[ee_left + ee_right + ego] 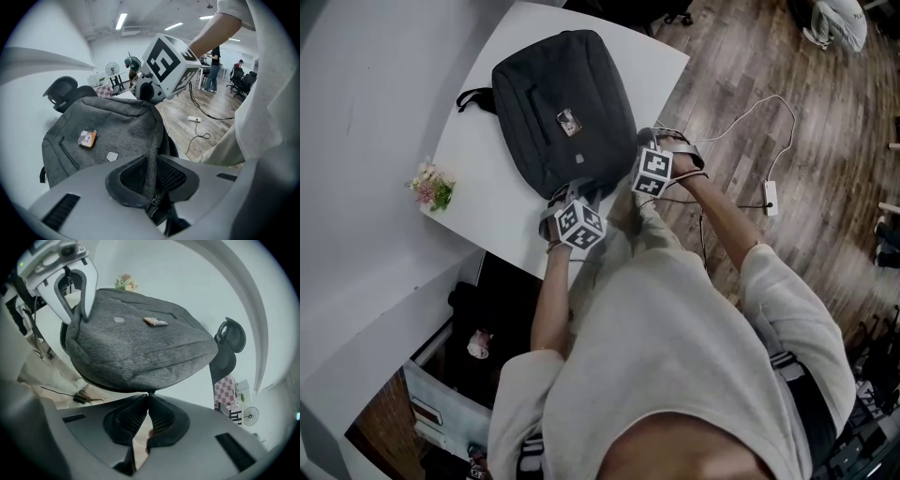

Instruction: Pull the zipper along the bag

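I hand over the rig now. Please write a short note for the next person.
Left gripper: shut on a fold of the backpack at its near corner.
Right gripper: shut on a small dark piece at the backpack's edge, probably the zipper pull.
Backpack lies flat on the white table.
Done: both grips set.
To do: pull the zipper along; how far it has run cannot be seen.

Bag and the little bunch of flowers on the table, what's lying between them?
Nothing; the head view shows only bare white table between the flowers and the bag.
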A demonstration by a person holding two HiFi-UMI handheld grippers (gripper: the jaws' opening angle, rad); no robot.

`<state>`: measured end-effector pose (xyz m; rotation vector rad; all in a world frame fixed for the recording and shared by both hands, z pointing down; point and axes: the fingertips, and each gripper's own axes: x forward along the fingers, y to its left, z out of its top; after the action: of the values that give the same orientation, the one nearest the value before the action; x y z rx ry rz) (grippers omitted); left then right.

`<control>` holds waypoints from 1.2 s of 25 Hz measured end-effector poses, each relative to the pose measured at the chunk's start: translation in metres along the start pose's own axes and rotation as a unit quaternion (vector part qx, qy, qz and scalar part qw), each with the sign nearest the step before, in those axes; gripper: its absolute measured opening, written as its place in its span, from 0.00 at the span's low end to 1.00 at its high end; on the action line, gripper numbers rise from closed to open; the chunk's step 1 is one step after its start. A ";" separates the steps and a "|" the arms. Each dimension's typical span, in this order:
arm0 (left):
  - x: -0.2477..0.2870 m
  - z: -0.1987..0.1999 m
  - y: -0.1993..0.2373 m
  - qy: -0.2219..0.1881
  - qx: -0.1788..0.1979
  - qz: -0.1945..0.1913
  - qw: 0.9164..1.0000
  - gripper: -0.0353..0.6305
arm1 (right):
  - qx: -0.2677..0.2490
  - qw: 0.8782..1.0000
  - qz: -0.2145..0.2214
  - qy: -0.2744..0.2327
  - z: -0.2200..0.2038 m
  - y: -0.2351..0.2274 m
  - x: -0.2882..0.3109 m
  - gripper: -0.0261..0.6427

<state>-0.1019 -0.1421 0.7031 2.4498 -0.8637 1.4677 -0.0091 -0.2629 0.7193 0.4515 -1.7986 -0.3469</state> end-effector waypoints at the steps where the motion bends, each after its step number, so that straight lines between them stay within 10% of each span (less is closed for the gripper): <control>1: 0.000 0.000 -0.001 0.000 -0.002 -0.002 1.000 0.18 | 0.001 1.000 -0.001 0.001 -0.002 0.005 -0.003 0.07; 30: 0.007 -0.005 -0.013 0.005 -0.006 -0.032 0.999 0.19 | 0.230 0.972 0.025 0.040 0.033 0.136 -0.059 0.09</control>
<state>-0.0958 -0.1325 0.7138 2.4354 -0.7805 1.4484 -0.0435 -0.1149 0.7224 0.7295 -1.8036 0.1307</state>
